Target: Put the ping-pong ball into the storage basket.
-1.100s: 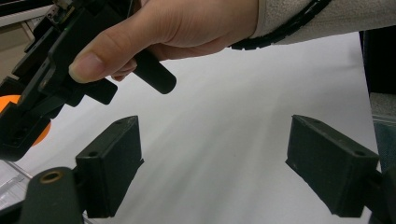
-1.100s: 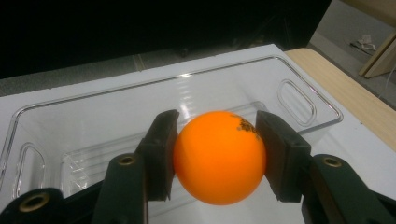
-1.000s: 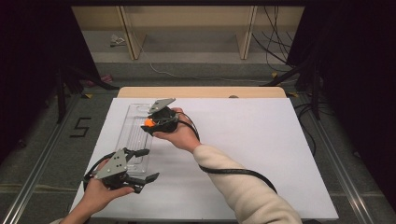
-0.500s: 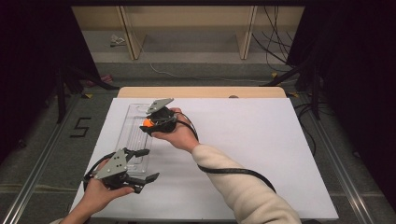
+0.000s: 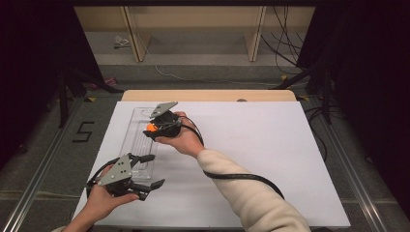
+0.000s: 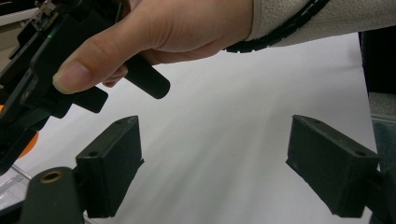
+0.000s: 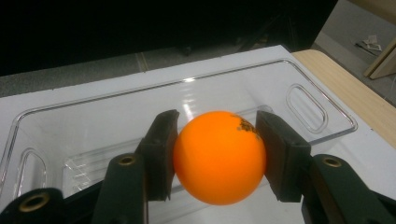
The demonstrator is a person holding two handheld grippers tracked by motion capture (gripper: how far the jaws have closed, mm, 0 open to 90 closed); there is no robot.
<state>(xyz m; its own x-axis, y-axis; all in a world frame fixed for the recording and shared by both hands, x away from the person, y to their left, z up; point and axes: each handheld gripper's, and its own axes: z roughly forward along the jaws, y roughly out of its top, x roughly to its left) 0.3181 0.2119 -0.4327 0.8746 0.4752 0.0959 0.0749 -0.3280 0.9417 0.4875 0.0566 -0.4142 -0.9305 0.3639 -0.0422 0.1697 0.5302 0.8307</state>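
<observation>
Above the far end of the clear tray (image 7: 303,100), our right hand-held gripper (image 7: 219,156) clamps the orange ball (image 7: 218,156); released high, it may bounce out. The left hand-held gripper (image 6: 212,170) stands apart, empty, near the tray's near end.

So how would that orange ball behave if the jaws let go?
The ball is round and smooth, so it would probably roll. It looks light, like a table-tennis ball. The right gripper pinches only its sides, so it could slip; the tray walls should contain it.
</observation>
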